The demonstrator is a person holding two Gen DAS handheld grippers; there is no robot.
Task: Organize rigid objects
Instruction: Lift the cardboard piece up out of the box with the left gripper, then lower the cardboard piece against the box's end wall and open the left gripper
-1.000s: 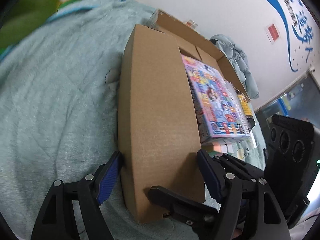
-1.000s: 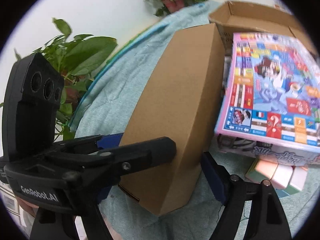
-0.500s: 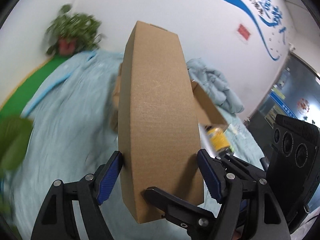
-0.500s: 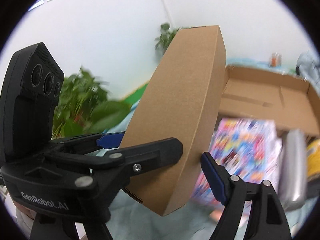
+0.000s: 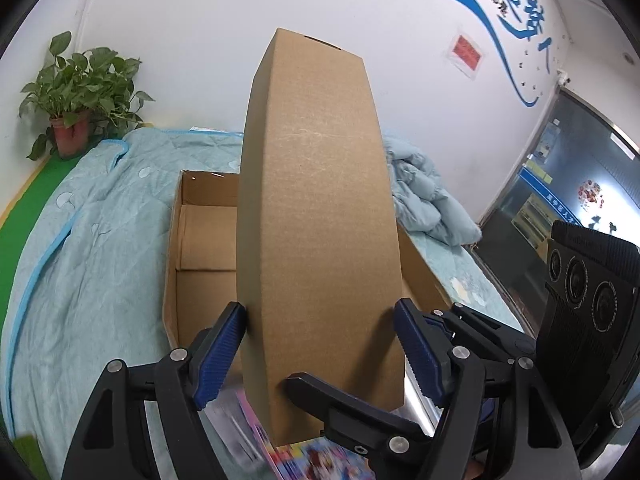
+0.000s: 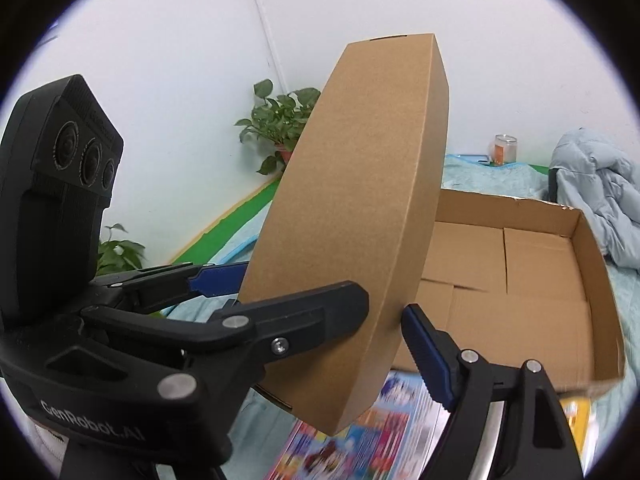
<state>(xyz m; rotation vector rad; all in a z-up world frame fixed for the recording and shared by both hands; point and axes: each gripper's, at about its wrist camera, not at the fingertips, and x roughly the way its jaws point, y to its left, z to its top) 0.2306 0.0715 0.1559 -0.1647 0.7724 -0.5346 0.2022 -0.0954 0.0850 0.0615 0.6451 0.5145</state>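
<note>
A long flat brown cardboard box (image 5: 316, 216) hangs in the air, gripped at its near end by both grippers. My left gripper (image 5: 320, 316) has a blue pad pressed on each long side of it. My right gripper (image 6: 324, 300) clamps the same end from the other side, one blue pad (image 6: 424, 352) on the box's edge. The box (image 6: 360, 208) tilts up and away, above the near part of a large open carton (image 6: 600, 280). The carton's floor is bare where it shows. A colourful board game box (image 6: 360, 440) lies blurred underneath.
The carton (image 5: 176, 240) sits on a light blue quilt (image 5: 80, 264) over a bed. A crumpled pale blue jacket (image 6: 592, 184) lies at the far right. Potted plants (image 5: 76, 96) stand by the white wall. A small jar (image 6: 505, 150) stands behind the carton. A yellow item (image 6: 576, 412) lies near the game box.
Both grippers have lifted the brown box off the quilt and swung it up. The game box, beside it before, is now underneath, and the open carton has come into view behind.
</note>
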